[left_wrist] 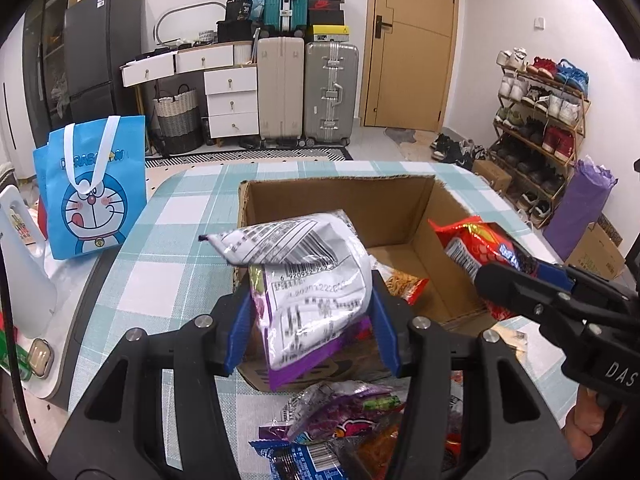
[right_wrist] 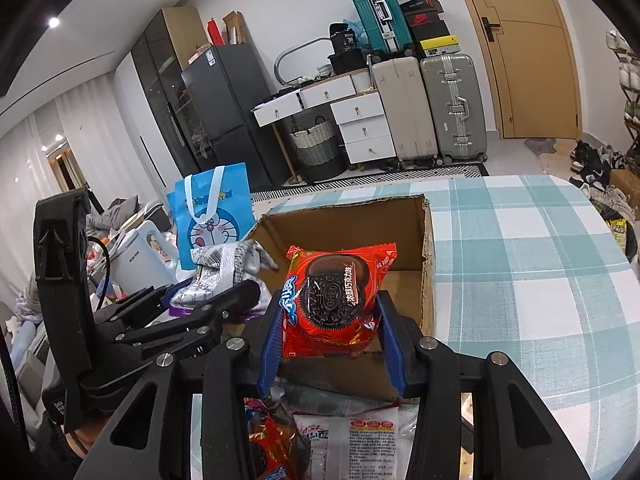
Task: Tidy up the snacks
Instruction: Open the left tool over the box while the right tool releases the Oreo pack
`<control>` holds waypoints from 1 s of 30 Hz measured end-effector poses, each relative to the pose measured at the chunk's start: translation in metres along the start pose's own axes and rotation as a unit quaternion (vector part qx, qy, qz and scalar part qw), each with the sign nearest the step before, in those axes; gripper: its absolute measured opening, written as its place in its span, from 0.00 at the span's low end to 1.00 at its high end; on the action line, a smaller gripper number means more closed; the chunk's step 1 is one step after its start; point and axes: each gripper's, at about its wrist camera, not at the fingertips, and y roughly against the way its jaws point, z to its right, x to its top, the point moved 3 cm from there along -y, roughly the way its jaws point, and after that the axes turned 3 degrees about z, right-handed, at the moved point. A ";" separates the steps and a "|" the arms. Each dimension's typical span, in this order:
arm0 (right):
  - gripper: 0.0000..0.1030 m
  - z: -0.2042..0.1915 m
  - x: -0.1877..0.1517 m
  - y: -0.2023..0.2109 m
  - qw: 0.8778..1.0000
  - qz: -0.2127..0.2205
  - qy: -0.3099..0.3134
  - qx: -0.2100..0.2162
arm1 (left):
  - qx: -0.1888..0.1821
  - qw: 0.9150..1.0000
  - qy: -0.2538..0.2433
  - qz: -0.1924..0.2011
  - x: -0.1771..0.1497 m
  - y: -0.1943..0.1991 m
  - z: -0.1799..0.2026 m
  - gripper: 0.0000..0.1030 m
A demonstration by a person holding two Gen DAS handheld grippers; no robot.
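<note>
An open cardboard box stands on the checked tablecloth; it also shows in the right wrist view. My left gripper is shut on a silver and purple snack bag, held over the box's near wall. My right gripper is shut on a red Oreo pack, held over the box's near edge; the pack also shows in the left wrist view. An orange snack pack lies inside the box. Several loose snack packs lie on the table in front of the box.
A blue Doraemon tote bag stands left of the table, next to a white kettle. Suitcases, drawers and a shoe rack stand across the room. The checked tablecloth spreads to the right of the box.
</note>
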 end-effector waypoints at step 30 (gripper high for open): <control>0.99 0.037 -0.047 0.070 0.999 -0.013 -0.011 -0.051 | -0.018 1.000 0.001 -0.007 -0.068 0.073 -0.030 0.99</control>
